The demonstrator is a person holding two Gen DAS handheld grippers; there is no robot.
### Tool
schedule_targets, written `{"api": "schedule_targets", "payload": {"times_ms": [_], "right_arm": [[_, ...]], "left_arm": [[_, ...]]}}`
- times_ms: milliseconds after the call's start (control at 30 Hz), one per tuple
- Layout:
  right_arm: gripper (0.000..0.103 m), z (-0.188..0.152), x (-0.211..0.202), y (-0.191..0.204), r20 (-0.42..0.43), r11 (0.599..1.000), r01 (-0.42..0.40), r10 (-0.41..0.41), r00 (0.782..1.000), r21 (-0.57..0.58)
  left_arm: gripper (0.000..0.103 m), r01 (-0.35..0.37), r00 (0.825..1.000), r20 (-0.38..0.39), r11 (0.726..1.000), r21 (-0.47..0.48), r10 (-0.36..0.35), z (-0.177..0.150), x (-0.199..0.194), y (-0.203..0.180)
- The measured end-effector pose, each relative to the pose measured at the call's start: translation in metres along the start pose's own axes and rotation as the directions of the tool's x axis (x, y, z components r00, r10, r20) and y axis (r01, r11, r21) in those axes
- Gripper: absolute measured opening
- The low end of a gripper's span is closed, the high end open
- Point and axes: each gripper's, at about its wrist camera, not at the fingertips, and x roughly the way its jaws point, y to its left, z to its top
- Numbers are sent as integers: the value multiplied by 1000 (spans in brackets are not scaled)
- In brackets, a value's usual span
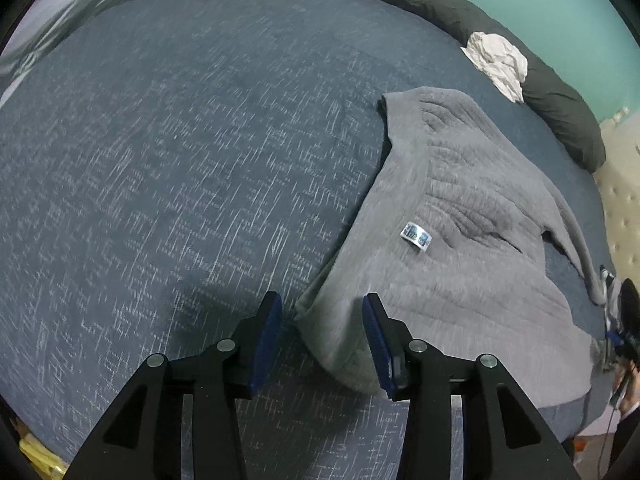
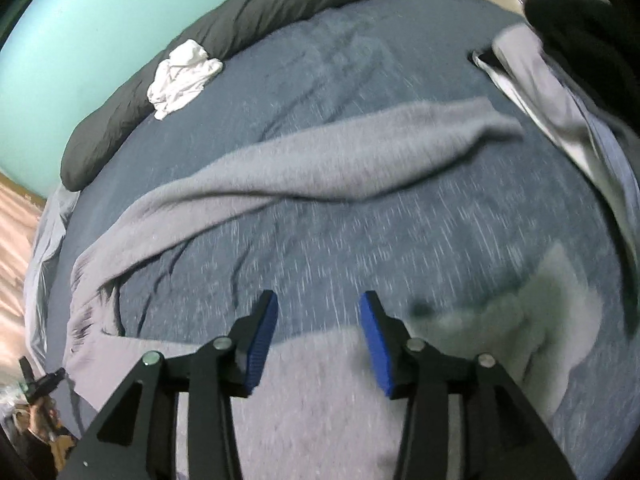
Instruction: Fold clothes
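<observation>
A grey knit sweater lies spread on the blue bedspread, at the right of the left wrist view, with a small white and blue label on it. My left gripper hangs open over the sweater's near left corner; its pads do not press the cloth. In the right wrist view one sleeve runs across the middle and the sweater's body fills the bottom. Over the body's edge my right gripper stands open and holds nothing.
A crumpled white cloth rests against a dark rolled duvet along the bed's far side, by a teal wall. Light grey fabric lies at the right. A blurred pale patch shows near the right gripper.
</observation>
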Motion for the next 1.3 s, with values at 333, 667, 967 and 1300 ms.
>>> {"api": "schedule_targets", "payload": {"times_ms": [333, 667, 967, 1300], "right_arm": [[48, -36, -45, -51, 58, 991, 53, -61, 996, 125], [48, -60, -78, -107, 117, 963, 141, -171, 978, 229], [48, -71, -59, -134, 121, 932, 124, -174, 977, 340], [14, -59, -51, -131, 188, 940, 132, -197, 962, 315]], "left_arm": [[45, 38, 999, -4, 999, -32, -38, -16, -5, 12], [45, 43, 999, -1, 998, -35, -43, -23, -7, 13], [45, 31, 1000, 1, 999, -32, -31, -24, -8, 11], [45, 15, 1000, -13, 999, -30, -16, -26, -2, 9]]}}
